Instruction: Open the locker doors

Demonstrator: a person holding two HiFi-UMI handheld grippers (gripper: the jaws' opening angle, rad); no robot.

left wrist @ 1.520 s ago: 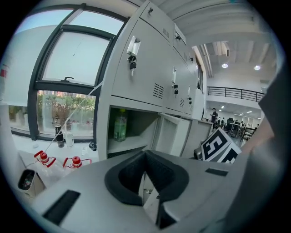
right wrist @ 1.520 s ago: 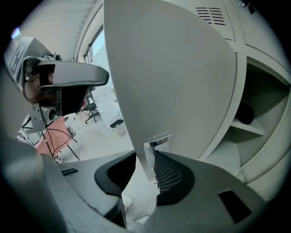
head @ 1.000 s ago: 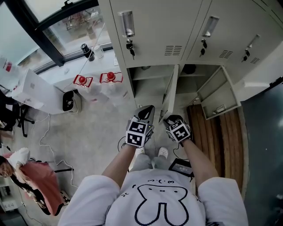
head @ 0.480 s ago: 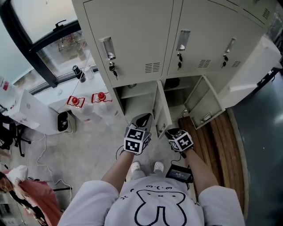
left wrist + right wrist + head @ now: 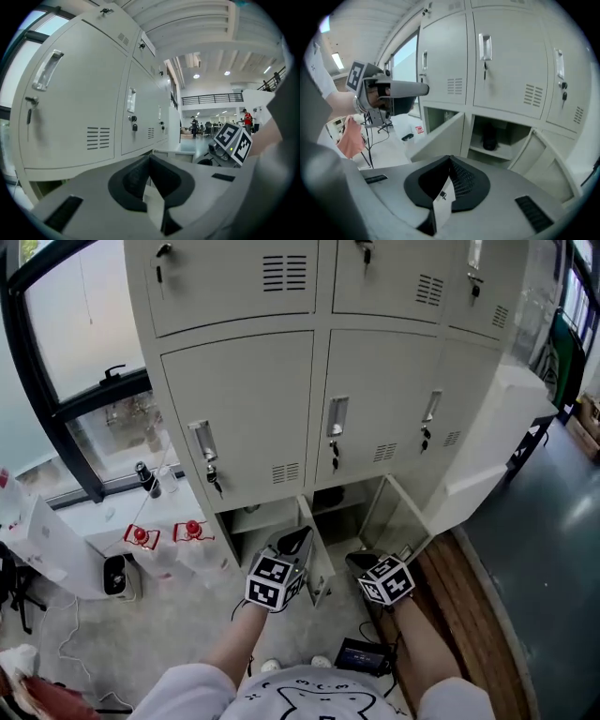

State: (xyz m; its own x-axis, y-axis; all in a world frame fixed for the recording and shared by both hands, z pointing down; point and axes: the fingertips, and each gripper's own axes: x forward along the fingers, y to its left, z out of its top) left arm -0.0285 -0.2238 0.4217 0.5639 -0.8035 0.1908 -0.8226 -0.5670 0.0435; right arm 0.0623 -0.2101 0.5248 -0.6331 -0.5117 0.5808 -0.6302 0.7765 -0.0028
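Observation:
The pale grey lockers fill the head view. Two bottom-row doors stand open: the left one (image 5: 315, 554) (image 5: 440, 136) and the right one (image 5: 398, 517) (image 5: 541, 164). The middle-row doors (image 5: 242, 413) (image 5: 511, 56) above them are closed, with handles and keys. My left gripper (image 5: 298, 540) (image 5: 150, 158) is shut and empty, in front of the open left door. My right gripper (image 5: 356, 562) (image 5: 450, 159) is beside it, its jaws closing and meeting at the tips with nothing between them. A dark object (image 5: 490, 136) stands inside the open middle compartment.
Two red-capped jugs (image 5: 141, 535) and a small black-and-white appliance (image 5: 114, 574) stand on the floor to the left, under a window. Wooden planks (image 5: 469, 615) lie at the right of the lockers. A black device (image 5: 359, 655) and cables lie near my feet.
The head view has tilted up, bringing the middle and upper locker rows into sight. Both grippers sit lower in the frame, still side by side before the open bottom doors.

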